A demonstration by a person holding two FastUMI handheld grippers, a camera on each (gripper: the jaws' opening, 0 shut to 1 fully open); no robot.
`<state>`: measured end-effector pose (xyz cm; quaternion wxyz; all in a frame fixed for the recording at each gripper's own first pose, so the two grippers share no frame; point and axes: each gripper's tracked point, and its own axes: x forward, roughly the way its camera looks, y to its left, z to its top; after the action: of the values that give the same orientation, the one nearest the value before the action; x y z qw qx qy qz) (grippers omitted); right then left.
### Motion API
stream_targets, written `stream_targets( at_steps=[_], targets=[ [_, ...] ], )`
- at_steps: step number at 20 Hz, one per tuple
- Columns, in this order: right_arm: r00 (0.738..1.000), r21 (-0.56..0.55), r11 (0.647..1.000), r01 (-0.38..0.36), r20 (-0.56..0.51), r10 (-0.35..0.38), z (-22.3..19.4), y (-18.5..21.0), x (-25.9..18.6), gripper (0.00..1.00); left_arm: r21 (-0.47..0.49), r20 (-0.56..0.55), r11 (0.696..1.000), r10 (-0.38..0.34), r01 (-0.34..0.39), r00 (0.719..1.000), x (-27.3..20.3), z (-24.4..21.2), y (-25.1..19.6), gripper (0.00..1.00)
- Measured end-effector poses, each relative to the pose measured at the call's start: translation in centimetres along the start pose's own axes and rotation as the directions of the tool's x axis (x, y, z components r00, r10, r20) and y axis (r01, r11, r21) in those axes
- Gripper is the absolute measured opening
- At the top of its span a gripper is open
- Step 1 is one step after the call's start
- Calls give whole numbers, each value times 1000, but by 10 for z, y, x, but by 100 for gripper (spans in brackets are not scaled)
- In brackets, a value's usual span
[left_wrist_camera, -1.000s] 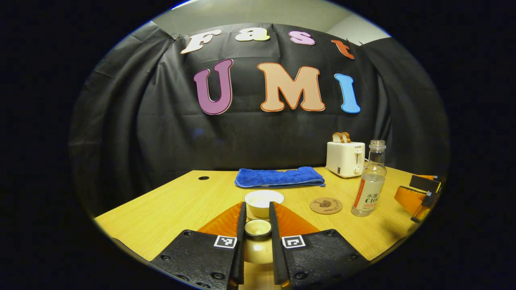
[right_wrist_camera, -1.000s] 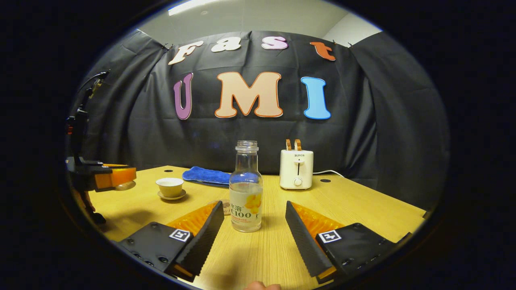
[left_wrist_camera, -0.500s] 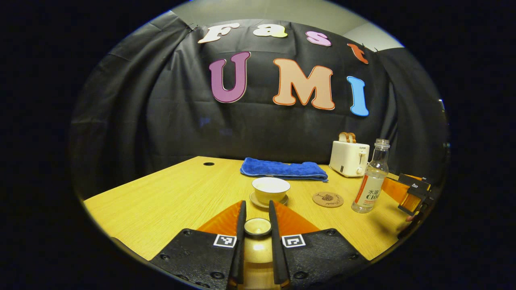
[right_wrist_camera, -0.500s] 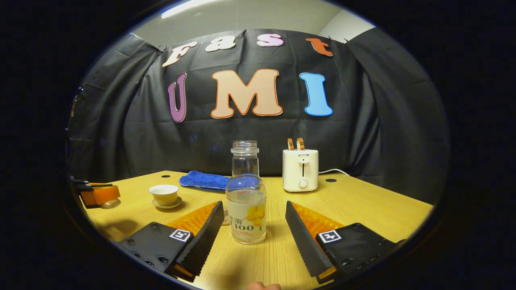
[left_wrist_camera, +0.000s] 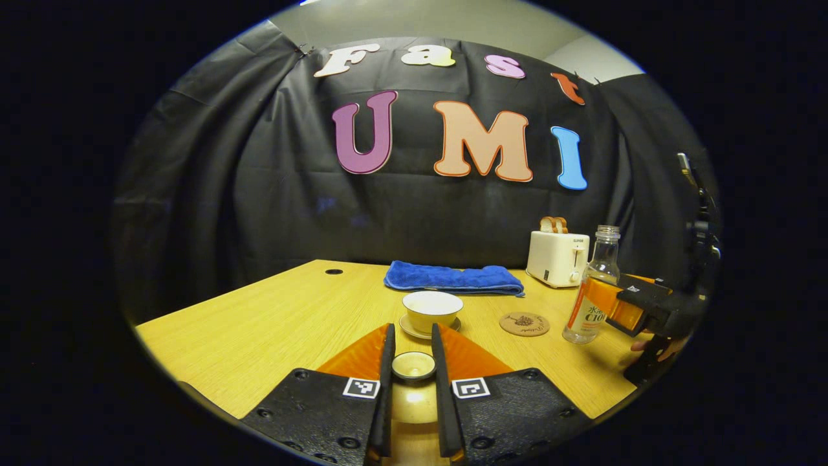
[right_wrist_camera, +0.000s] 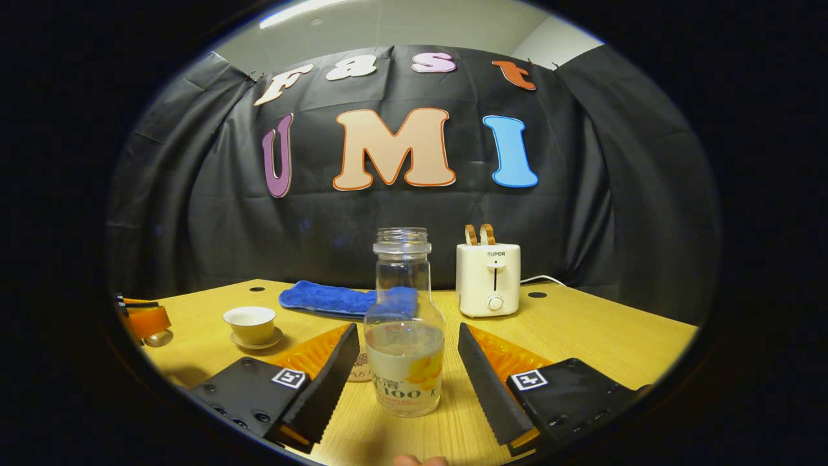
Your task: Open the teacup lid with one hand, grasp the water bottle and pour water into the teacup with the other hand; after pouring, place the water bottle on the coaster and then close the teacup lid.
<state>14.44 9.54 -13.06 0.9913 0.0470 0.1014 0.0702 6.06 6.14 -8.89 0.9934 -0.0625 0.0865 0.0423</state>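
My left gripper (left_wrist_camera: 412,343) is shut on the teacup lid (left_wrist_camera: 414,366), gripping its knob and holding it near the table's front, short of the cup. The uncovered teacup (left_wrist_camera: 432,309) sits on its saucer just beyond; it also stands at the left as the teacup (right_wrist_camera: 250,323) in the right gripper view. A clear water bottle (right_wrist_camera: 403,323), uncapped and partly filled, stands between the spread fingers of my open right gripper (right_wrist_camera: 409,346). From the left gripper view, the bottle (left_wrist_camera: 594,286) has that right gripper (left_wrist_camera: 637,304) at its side. The round cork coaster (left_wrist_camera: 524,323) lies between cup and bottle.
A folded blue towel (left_wrist_camera: 454,279) lies at the back of the wooden table (left_wrist_camera: 259,323). A white toaster (right_wrist_camera: 487,278) holding bread stands at the back right with its cord trailing off. A hand (left_wrist_camera: 653,346) holds the right gripper. Cable holes (left_wrist_camera: 334,272) dot the tabletop.
My right gripper moved forward until the bottle stands between its fingers. My left gripper carried the lid back from the cup and has since held steady.
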Motion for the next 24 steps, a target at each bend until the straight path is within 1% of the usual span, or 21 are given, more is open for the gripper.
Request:
stream_targets(
  at_steps=[1, 2, 4, 6, 7, 9, 11, 13, 15, 17, 18, 20, 21, 22, 24],
  targets=[
    [1000, 0, 1000, 6, -3, -6, 0, 0, 4, 98, 10, 7, 1000, 5, -5, 1000, -1, 1, 0, 26],
    [1000, 1, 1000, 12, -1, -12, 0, 0, 8, 100, 23, 19, 1000, 18, -18, 1000, -1, 3, 2, 26],
    [1000, 1, 1000, 8, -2, -8, -2, 4, 17, 98, 61, 45, 998, 30, -33, 999, 0, 7, 0, 26],
    [1000, 1, 1000, 18, 0, -18, -1, 2, 22, 98, 47, 66, 998, 26, -29, 997, 0, 9, -2, 26],
    [1000, 1, 1000, 17, -1, -17, -1, 3, 24, 93, 53, 61, 998, 24, -27, 998, 0, 8, -2, 26],
    [1000, 1, 1000, 13, 0, -13, -1, 5, 25, 92, 51, 67, 999, 14, -17, 998, 0, 10, -4, 26],
    [1000, 0, 1000, 13, -4, -13, -1, 4, 27, 98, 51, 63, 999, 7, -11, 998, 0, 9, -4, 26],
    [1000, -1, 1000, 16, -4, -16, -2, 4, 27, 82, 52, 65, 999, -5, 2, 998, 1, 10, -7, 26],
    [1000, -4, 1000, 25, -5, -25, -2, 3, 26, 82, 52, 63, 999, -6, 3, 998, 1, 9, -6, 26],
    [1000, -13, 1000, 0, -13, 0, -2, 9, 24, 75, 52, 66, 999, -6, 3, 998, 1, 10, -7, 26],
    [1000, -17, 1000, -3, -11, 3, -1, 10, 25, 72, 50, 64, 999, -5, 2, 998, 1, 9, -6, 26],
    [1000, -79, 997, -15, -19, 14, -1, 15, 25, 70, 51, 67, 999, -5, 2, 998, 1, 10, -6, 26],
    [1000, -175, 985, -8, -31, 3, 3, 15, 27, 69, 53, 67, 999, -3, -1, 998, 0, 9, -5, 26],
    [1000, -257, 966, -4, -23, -2, 9, 17, 30, 68, 51, 69, 999, -3, 0, 998, 1, 10, -6, 26],
    [999, -386, 922, -33, -22, 27, 26, 34, 38, 71, 50, 67, 999, -3, -1, 998, 1, 10, -6, 26]
  ],
)
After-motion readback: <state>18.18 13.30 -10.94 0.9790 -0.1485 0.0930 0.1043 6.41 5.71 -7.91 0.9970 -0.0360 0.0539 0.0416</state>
